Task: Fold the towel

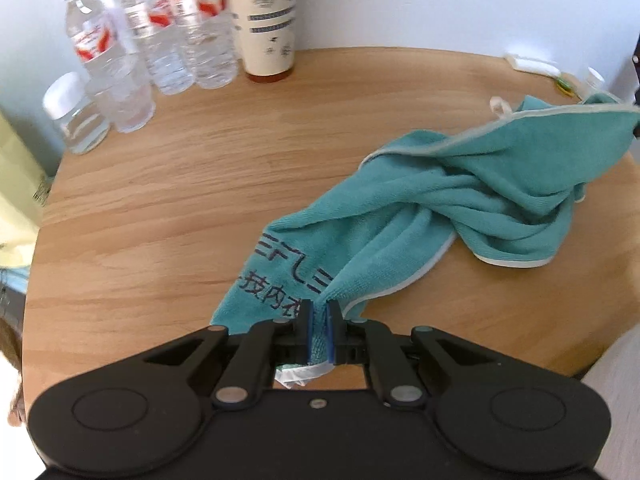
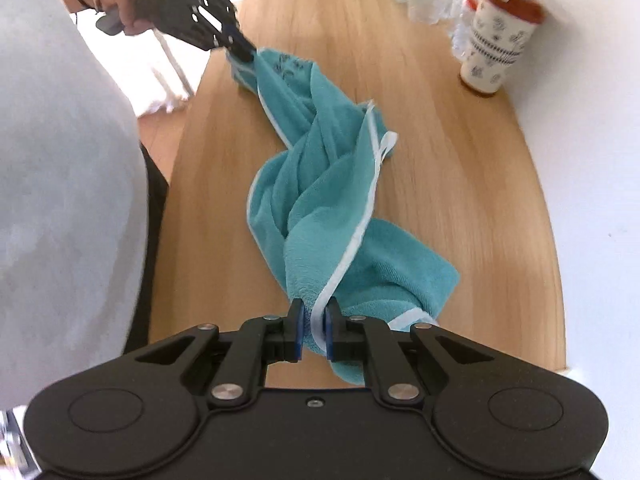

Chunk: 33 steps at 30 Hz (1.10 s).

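Left tool [image 1: 319,312] pinching teal towel [image 1: 460,208] corner; right tool [image 2: 314,312] clamping opposite end, towel twisted on table [image 1: 180,200]

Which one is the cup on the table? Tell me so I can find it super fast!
Look at the round wooden table, at its far edge by the white wall. A bunch of clear water bottles stands there, and the cup is right beside them. It is the only cream paper one, with small dark prints and a red lid and base.
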Tool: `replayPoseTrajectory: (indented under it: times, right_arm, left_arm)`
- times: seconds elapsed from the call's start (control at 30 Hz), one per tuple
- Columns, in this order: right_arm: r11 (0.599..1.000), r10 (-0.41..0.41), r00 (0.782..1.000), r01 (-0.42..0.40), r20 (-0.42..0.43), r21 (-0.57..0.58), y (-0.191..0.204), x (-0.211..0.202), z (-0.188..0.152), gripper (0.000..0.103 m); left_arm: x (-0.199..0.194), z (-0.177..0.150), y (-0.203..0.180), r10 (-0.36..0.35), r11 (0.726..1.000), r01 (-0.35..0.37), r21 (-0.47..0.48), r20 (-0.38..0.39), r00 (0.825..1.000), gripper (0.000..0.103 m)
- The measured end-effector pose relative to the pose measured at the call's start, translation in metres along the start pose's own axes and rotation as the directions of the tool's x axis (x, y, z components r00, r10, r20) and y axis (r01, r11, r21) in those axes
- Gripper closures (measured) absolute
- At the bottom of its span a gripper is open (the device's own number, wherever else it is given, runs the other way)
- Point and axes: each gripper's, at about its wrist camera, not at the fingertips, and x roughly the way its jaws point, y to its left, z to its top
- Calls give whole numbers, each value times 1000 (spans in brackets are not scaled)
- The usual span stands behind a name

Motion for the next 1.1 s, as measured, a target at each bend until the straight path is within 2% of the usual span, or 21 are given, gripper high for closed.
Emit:
replayPoseTrajectory:
  times: [0.07, 0.13, 0.3, 0.37, 0.53, 0.57, 0.63, 0.7, 0.8, 1.0, 1.03, 1.1]
  right_arm:
    - [999, -26, 1000, 26, 16, 27, 7, -2, -1, 92]
    - [997, -53, 998, 51, 32, 54, 14, -4, -1, 92]
    - [986, -120, 990, 111, 68, 124, 33, -9, -3, 92]
    - [980, -148, 986, 135, 79, 149, 37, -11, -1, 92]
    - [959, -221, 971, 199, 93, 200, 40, -16, 14, 92]
    - [956, -234, 968, 211, 94, 204, 41, -18, 15, 92]
    - [938, -293, 951, 265, 100, 222, 43, -24, 19, 93]
    - [930, -308, 945, 275, 108, 245, 43, -27, 22, 93]
    - [920, -323, 940, 285, 110, 269, 46, -32, 25, 93]
    - [904, -340, 932, 289, 123, 314, 47, -39, 21, 93]
    - [902, -341, 931, 286, 128, 322, 48, -41, 19, 93]
    - [901, -341, 930, 282, 138, 331, 51, -44, 15, 93]
  left_arm:
    - [0, 3, -2, -27, 998, 27, 53, 1, 1000, 83]
    - [0, 6, -4, -44, 995, 43, 90, 13, 999, 60]
    - [2, 35, -12, -53, 975, 35, 219, 74, 996, 59]
    - [5, 46, -20, -54, 961, 23, 277, 106, 993, 55]
    - [28, 74, -55, -133, 887, 47, 460, 157, 979, 46]
    - [35, 81, -64, -184, 869, 91, 487, 147, 972, 45]
    - [43, 87, -75, -256, 834, 143, 534, 143, 956, 43]
    - [50, 90, -90, -273, 793, 121, 598, 170, 947, 43]
    - [61, 95, -107, -271, 735, 86, 673, 175, 946, 43]
    - [78, 98, -118, -263, 680, 58, 731, 170, 950, 44]
    - [79, 97, -118, -268, 673, 57, 737, 172, 948, 50]
    - [84, 95, -117, -268, 663, 52, 747, 172, 948, 56]
